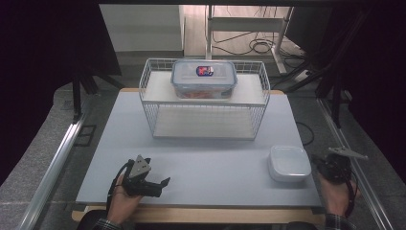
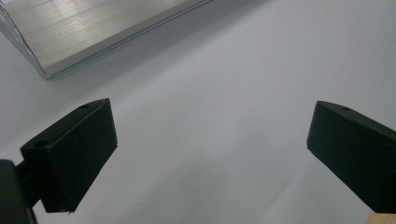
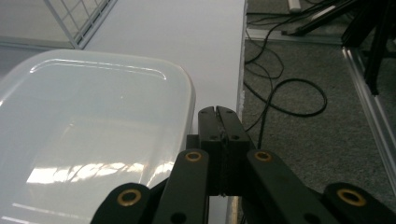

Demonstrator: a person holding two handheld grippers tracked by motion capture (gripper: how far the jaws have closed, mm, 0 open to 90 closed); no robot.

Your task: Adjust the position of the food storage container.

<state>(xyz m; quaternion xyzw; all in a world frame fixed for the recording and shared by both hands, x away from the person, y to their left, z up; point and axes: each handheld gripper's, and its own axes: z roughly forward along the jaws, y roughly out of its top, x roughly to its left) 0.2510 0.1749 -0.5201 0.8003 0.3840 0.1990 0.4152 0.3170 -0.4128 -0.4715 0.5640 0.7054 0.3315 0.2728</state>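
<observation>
The white, glossy, rounded-square plastic container (image 1: 288, 163) sits near the right front corner of the pale grey counter (image 1: 206, 163), its right side close to the counter's right edge and its front side a little back from the near edge. In the right gripper view its top (image 3: 88, 126) is smooth and shiny with a shallow raised border, so it looks rigid, probably light, and slippery to the pads; a squeeze across the flat top would find nothing to hold. The better hold, as I judge it, is across two opposite side walls or on the rim at a corner, with the tongs spread wide first.

The right tongs (image 3: 219, 122) are clenched tight with nothing between them, poised just beside the container's right corner, above the counter's edge. The left tongs (image 2: 210, 149) are released, pads wide apart over bare counter, holding nothing; in the high view the left gripper (image 1: 143, 179) rests near the front left, well apart from the container.

Room for moving: the counter between the container and the left gripper is bare, so a push or carry leftward is free. To the right the counter ends almost at once, with floor and loose black cables (image 3: 280, 100) below, so a nudge that way risks a drop. Behind stands the white wire two-shelf rack (image 1: 204, 98), with a clear lidded plastic box with blue clips (image 1: 204, 78) on its upper shelf; the lower shelf is open at the front.
</observation>
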